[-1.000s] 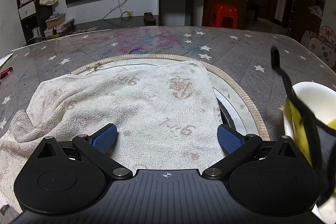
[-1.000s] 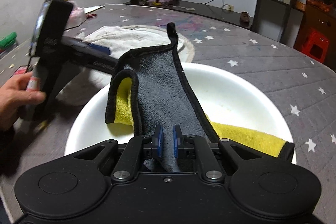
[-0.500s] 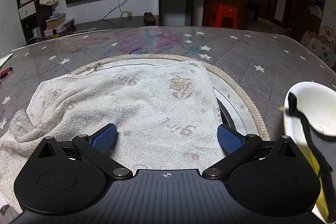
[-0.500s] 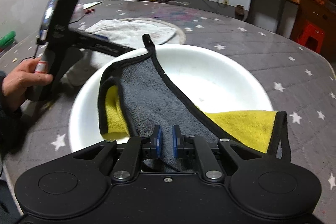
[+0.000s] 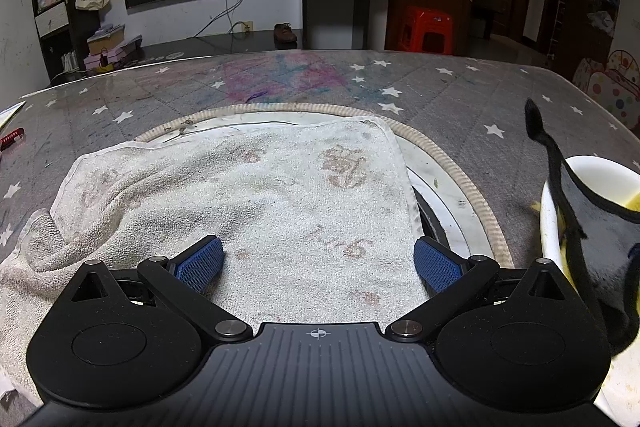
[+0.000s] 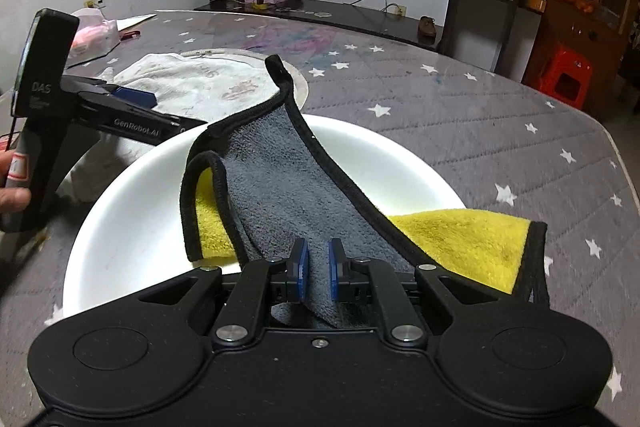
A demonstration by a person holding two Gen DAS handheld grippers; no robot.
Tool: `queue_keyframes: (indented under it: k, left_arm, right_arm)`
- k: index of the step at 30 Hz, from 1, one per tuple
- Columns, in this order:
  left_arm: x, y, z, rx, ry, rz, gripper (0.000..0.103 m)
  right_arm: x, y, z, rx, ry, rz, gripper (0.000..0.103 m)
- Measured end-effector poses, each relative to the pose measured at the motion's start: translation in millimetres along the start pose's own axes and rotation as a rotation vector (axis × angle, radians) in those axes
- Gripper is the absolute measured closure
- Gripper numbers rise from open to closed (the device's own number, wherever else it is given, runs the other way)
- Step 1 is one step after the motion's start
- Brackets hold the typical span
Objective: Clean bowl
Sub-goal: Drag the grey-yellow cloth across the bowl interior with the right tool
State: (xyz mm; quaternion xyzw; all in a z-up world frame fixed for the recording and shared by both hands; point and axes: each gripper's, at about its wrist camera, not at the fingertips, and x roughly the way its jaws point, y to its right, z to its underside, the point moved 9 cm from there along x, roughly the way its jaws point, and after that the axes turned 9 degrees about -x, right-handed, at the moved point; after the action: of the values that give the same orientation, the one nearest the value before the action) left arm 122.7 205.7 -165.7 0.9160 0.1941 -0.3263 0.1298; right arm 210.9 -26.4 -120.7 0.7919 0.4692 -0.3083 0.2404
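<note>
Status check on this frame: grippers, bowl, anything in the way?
Right gripper shut on grey-yellow cloth, draped in white bowl. Left gripper open over white towel. Nothing blocking.

Two close wrist views, shared bowl [image 6: 140,211]

Light: dim indoor, cool and even; source not seen.
Glare: the white bowl [image 6: 140,211] is the brightest area, nearly blown out.
Shadows: soft, faint, under the white towel [image 5: 248,211].
Distortion: strong fisheye; desk [image 5: 440,99] edge and shelves bow at the margins.
Focus: sharp throughout; dark doorway loses detail.
</note>
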Motion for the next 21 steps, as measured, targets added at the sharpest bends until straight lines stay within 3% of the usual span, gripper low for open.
queue_keyframes:
  k: [21]
  left_arm:
    - [0.6, 0.9, -0.2, 0.000, 0.000, 0.000, 0.000]
  right_arm:
    - [-6.0, -32.8, -3.5, -0.053, 0.002, -0.083, 0.092]
